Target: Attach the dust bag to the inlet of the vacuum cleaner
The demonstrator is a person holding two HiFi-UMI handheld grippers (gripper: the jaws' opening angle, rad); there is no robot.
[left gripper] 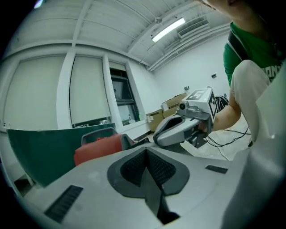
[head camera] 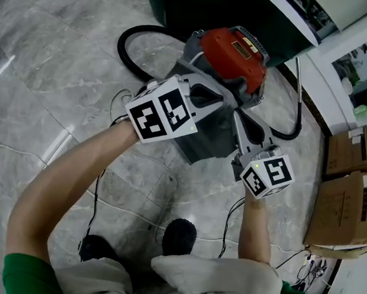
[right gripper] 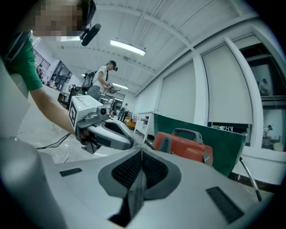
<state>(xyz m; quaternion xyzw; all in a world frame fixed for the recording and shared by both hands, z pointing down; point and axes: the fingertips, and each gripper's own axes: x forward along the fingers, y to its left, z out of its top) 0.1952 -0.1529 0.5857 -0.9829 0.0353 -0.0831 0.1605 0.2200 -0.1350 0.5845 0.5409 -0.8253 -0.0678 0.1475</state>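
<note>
The vacuum cleaner (head camera: pixel 233 54), red on top of a grey body, stands on the marble floor ahead of me. In front of it hangs the grey dust bag (head camera: pixel 202 138), held up between both grippers. My left gripper (head camera: pixel 221 97) is shut on the bag's upper edge, just short of the red housing (left gripper: pixel 98 147). My right gripper (head camera: pixel 239 112) comes up from the lower right and is shut on the bag's right edge, with a thin strip of grey fabric (right gripper: pixel 134 192) showing between its jaws. Each gripper view shows the other gripper close by, pointing at the same spot. The vacuum's inlet is hidden.
A black hose (head camera: pixel 128 45) loops behind the vacuum and a metal tube (head camera: pixel 300 93) leans at its right. A dark green cabinet (head camera: pixel 221 4) stands behind. Cardboard boxes (head camera: pixel 345 211) sit at the right. Thin cables (head camera: pixel 96 210) run over the floor near my shoes (head camera: pixel 179 234).
</note>
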